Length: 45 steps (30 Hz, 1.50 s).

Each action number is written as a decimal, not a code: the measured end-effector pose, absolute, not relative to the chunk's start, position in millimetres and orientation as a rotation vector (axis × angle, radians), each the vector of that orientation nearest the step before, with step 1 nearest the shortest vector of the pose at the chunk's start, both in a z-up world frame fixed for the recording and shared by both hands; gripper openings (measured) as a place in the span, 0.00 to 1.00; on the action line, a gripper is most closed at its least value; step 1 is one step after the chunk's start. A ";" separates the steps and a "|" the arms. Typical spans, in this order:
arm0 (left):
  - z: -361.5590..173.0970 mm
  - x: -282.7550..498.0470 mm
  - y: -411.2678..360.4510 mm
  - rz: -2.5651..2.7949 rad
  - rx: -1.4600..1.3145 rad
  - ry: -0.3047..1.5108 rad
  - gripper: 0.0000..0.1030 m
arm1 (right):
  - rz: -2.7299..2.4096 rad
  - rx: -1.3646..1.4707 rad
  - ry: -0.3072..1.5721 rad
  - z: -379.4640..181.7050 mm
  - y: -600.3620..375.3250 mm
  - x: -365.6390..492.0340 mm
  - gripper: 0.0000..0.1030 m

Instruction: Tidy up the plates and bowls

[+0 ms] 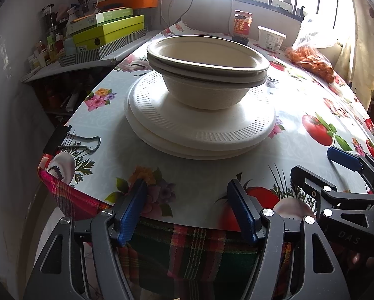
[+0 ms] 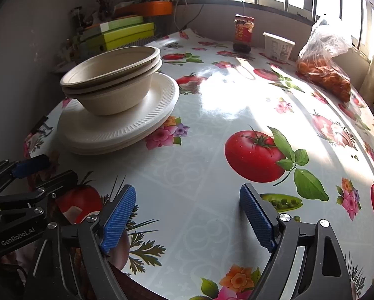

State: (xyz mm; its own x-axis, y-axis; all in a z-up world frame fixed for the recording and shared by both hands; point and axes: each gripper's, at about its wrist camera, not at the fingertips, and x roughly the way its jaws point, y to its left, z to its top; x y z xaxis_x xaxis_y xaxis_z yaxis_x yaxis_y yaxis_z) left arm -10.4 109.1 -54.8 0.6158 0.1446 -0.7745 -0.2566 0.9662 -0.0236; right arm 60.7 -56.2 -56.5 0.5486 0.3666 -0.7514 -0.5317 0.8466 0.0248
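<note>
beige bowls, white ribbed plates, floral tomato-print tablecloth, blue-padded tongs

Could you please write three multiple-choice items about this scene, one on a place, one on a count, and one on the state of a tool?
1. Where do the bowls stand?
A. on the stacked plates
B. on the bare tablecloth
C. inside the green box

2. How many bowls are nested together?
A. one
B. three
C. six

3. In what state is the left tool?
A. shut on a plate
B. shut on a bowl
C. open and empty

Answers:
1. A, the lowest bowl sits on the plates.
2. B, the right wrist view shows three stacked rims.
3. C, its blue pads stand apart, nothing between them.
</note>
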 end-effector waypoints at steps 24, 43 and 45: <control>-55.4 -10.1 109.7 0.233 -0.138 0.878 0.67 | 0.537 -0.217 0.834 -56.5 -56.5 60.8 0.84; -55.4 -10.2 109.7 0.233 -0.138 0.878 0.67 | 0.537 -0.218 0.833 -56.6 -56.6 61.0 0.85; -55.3 -10.2 109.7 0.233 -0.138 0.877 0.67 | 0.537 -0.218 0.833 -56.7 -56.5 60.7 0.85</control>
State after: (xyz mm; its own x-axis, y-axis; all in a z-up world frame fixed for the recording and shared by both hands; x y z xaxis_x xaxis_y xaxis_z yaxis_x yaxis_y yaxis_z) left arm -10.2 109.7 -55.3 0.6160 0.1455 -0.7742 -0.2582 0.9658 -0.0239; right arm 60.7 -56.5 -56.7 0.5495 0.3658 -0.7511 -0.5324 0.8462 0.0226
